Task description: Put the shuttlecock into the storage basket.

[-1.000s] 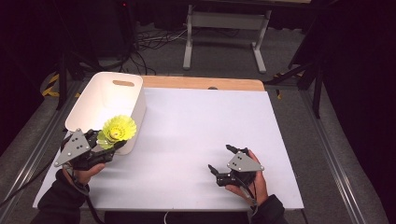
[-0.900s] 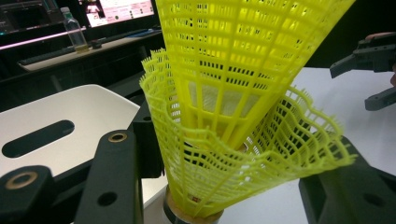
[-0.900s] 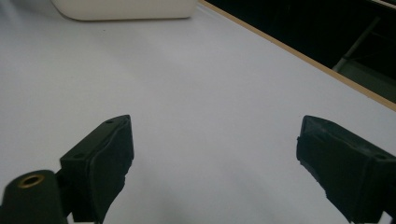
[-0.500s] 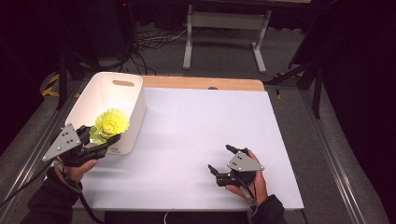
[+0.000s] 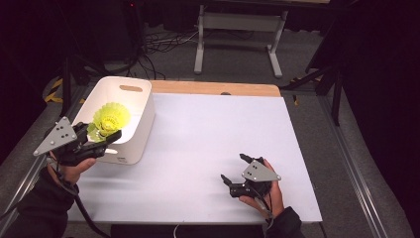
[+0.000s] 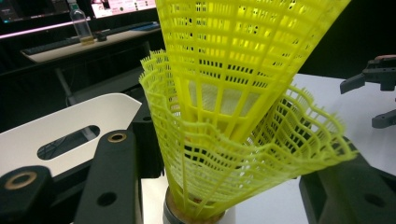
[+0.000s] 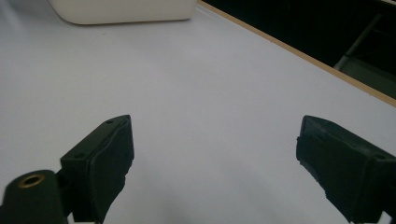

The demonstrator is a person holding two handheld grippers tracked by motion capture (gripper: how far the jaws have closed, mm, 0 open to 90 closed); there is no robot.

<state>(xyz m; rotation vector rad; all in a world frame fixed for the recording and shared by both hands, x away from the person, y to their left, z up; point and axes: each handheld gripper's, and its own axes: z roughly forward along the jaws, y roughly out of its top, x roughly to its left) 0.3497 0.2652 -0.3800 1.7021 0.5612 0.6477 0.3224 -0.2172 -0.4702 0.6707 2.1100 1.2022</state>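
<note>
Clamped in my left gripper are 2 yellow shuttlecocks, nested one inside the other, jaws pinching them low at the cork; the cork base is cut off at the bottom of the left gripper view. I hold them over the near end of the white bin, at the desk's left edge. Right gripper rests near the front edge, jaws wide apart, touching nothing.
</note>
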